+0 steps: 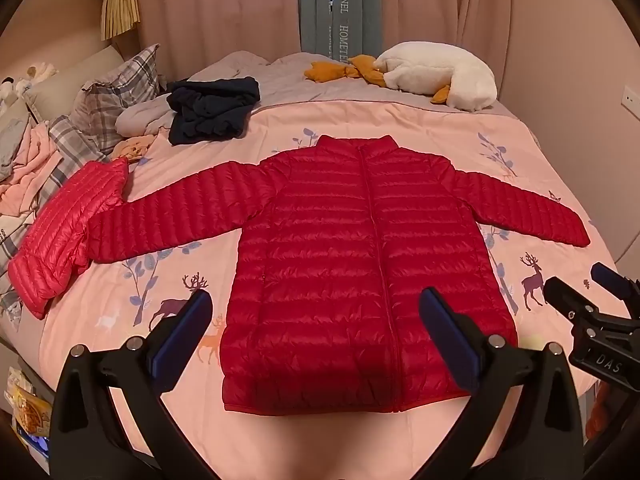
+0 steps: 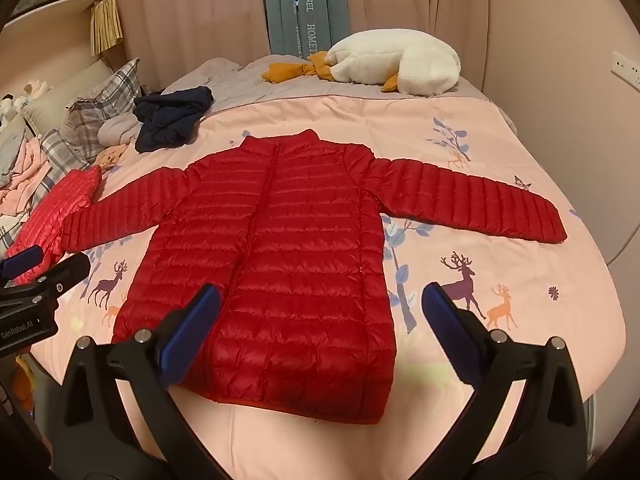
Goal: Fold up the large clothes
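Left wrist view: red puffer jacket [image 1: 352, 264] spread flat on bed [image 1: 400, 128] | both fingers spread, holding nothing | jacket looks light, soft, slippery | pinch sleeve cuffs

Curtain strip [image 1: 344, 12]: you could read "HANEL" and "HOMETE".
Right gripper [image 1: 600, 320]: it showed you "DAS".
Left gripper [image 2: 36, 280]: it showed you "GenRobot.AI".

pink jacket [image 2: 48, 216] partly behind left tool [image 2: 24, 276], curtain lettering [image 1: 344, 20] cut off, shelf toys [image 1: 16, 84] blurred
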### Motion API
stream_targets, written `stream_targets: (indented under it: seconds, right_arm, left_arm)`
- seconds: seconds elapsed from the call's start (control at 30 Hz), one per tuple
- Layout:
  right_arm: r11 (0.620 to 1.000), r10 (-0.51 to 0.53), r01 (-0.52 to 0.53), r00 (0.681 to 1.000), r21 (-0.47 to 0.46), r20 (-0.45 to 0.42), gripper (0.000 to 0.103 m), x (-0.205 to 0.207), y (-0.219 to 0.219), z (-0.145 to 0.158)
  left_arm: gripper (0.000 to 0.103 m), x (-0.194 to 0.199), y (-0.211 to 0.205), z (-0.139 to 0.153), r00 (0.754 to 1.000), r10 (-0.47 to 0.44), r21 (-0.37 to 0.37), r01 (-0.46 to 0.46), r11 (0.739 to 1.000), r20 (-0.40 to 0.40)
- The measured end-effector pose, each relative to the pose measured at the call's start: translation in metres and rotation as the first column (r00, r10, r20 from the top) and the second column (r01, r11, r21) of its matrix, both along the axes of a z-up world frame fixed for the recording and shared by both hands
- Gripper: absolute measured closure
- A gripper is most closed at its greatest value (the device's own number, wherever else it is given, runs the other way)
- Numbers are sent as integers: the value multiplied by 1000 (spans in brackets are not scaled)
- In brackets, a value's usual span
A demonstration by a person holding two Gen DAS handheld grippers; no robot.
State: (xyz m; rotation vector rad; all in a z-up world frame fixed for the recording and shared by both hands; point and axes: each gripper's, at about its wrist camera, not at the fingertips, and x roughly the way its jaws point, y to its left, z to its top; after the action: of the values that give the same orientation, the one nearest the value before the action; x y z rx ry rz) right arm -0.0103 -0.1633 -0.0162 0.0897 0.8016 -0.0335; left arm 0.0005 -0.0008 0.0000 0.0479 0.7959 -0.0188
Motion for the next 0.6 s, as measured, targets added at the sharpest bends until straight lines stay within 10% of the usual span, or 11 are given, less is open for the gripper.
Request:
stream_targets:
  seconds: [0.6]
  right_arm:
    - [1000,-5,5,1000,12,-1,2,0,-2,-2]
  left_arm:
    - [1,0,-2,-2,1000,-15,-2,15,1000,-5]
